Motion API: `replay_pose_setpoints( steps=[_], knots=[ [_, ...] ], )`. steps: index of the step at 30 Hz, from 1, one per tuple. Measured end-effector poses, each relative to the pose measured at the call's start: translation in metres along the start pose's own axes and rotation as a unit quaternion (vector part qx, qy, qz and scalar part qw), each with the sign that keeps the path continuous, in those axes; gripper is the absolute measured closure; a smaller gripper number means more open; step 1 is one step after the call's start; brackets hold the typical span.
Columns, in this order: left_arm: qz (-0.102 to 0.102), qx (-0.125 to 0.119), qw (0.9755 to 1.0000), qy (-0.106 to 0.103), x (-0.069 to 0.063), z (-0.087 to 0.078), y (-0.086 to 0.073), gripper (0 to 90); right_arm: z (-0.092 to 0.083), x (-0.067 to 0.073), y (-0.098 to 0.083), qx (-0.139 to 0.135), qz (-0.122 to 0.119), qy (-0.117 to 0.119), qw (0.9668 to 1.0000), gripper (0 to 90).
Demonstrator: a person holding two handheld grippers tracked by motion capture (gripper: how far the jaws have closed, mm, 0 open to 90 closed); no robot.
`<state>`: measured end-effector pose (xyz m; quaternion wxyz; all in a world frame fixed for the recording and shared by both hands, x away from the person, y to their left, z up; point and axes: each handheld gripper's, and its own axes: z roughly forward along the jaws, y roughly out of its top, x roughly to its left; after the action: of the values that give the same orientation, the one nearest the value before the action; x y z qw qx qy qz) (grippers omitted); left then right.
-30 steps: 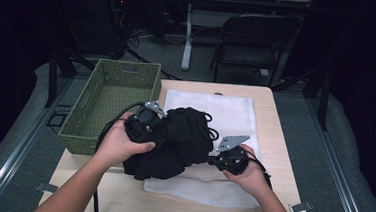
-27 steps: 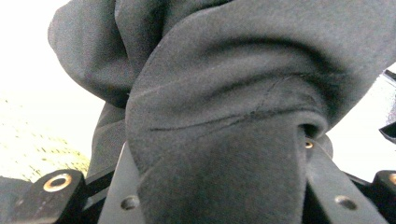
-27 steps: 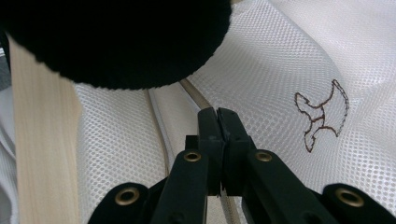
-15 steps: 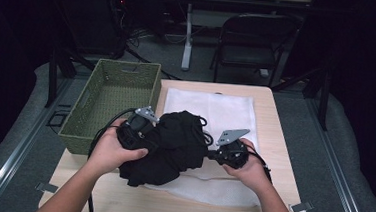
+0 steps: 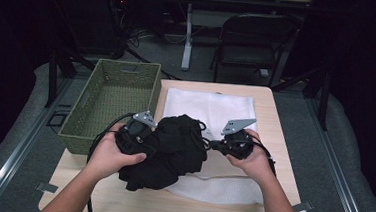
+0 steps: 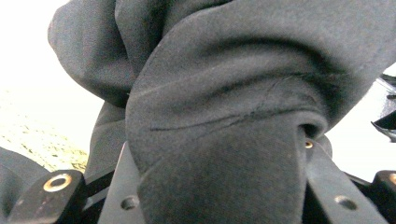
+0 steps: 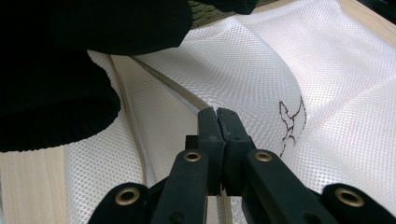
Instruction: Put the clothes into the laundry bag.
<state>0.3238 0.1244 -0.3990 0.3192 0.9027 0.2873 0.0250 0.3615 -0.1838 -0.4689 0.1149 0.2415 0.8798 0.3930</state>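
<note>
Black garment [image 5: 173, 150] bunches mid-frame, clamped in the left gripper [image 5: 136, 132] for bagging. Right gripper [image 7: 217, 116] is closed, probably pinching the white mesh bag [image 5: 211, 107] edge.

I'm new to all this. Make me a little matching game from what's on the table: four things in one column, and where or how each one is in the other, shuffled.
Things:
1. black garment
2. white mesh bag
3. green woven basket
4. right gripper

Descriptions:
A. flat on the table, under the dark cloth
B. jaws shut together
C. bunched up, between the left gripper's jaws
D. at the table's left edge

Pairs: 1-C, 2-A, 3-D, 4-B
</note>
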Motion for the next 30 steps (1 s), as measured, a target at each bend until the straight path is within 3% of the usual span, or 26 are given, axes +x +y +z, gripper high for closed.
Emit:
replay_pose_setpoints(
  steps=[9, 14, 25, 30],
  knots=[
    [0.001, 0.001, 1.0, -0.004, -0.001, 0.004, -0.005, 62.6, 0.003, -0.004, 0.008, 0.011, 0.001, 0.001, 0.9999, 89.1],
    [0.002, 0.0, 1.0, -0.008, -0.004, 0.007, -0.009, 62.6, 0.003, -0.002, 0.005, 0.004, -0.001, -0.003, 1.0, 89.1],
    [0.009, 0.005, 0.9998, -0.014, -0.011, 0.013, -0.014, 62.6, -0.005, -0.001, 0.002, -0.027, 0.018, -0.013, 0.9994, 89.1],
    [0.008, 0.004, 0.9998, -0.018, -0.013, 0.016, -0.017, 62.6, -0.003, -0.001, 0.002, -0.026, 0.018, -0.013, 0.9994, 89.1]
  ],
)
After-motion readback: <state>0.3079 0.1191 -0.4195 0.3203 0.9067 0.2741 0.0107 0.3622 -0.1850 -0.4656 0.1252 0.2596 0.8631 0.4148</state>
